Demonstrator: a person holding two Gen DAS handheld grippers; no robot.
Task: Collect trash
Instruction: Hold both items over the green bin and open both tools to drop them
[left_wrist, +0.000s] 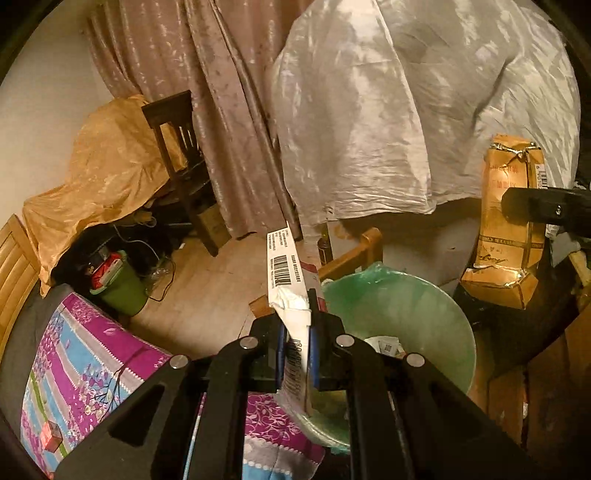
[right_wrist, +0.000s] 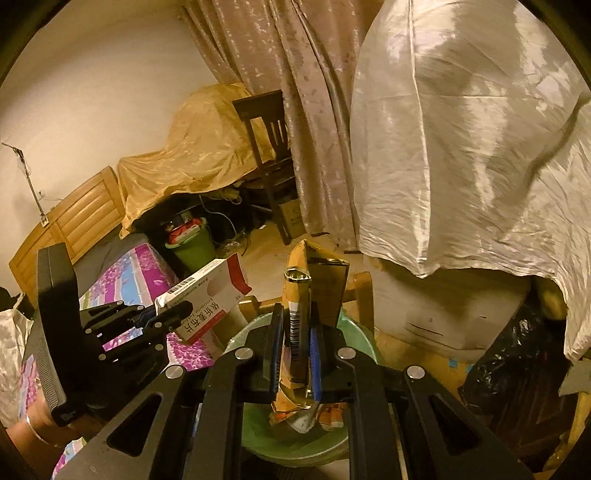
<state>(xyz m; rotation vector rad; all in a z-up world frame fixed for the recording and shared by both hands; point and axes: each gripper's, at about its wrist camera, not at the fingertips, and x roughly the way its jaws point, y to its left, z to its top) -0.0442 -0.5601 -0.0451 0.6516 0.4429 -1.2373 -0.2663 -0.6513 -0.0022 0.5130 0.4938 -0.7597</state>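
Pinkish curtains (left_wrist: 221, 110) and a big white sheet (right_wrist: 461, 147) back a cluttered bedroom, where a pale green bin (left_wrist: 417, 317) lined with a green bag holds a few paper scraps, and a smaller dark green bin (right_wrist: 194, 247) near the chair (left_wrist: 177, 147) is stuffed with red packaging. The left gripper (left_wrist: 297, 354) is clamped on a white-and-red medicine box (left_wrist: 286, 273) above the pale bin's rim, its long axis pointing forward and up. The right gripper (right_wrist: 295, 354) pinches a crumpled gold carton (right_wrist: 301, 314) standing upright over the same bin.
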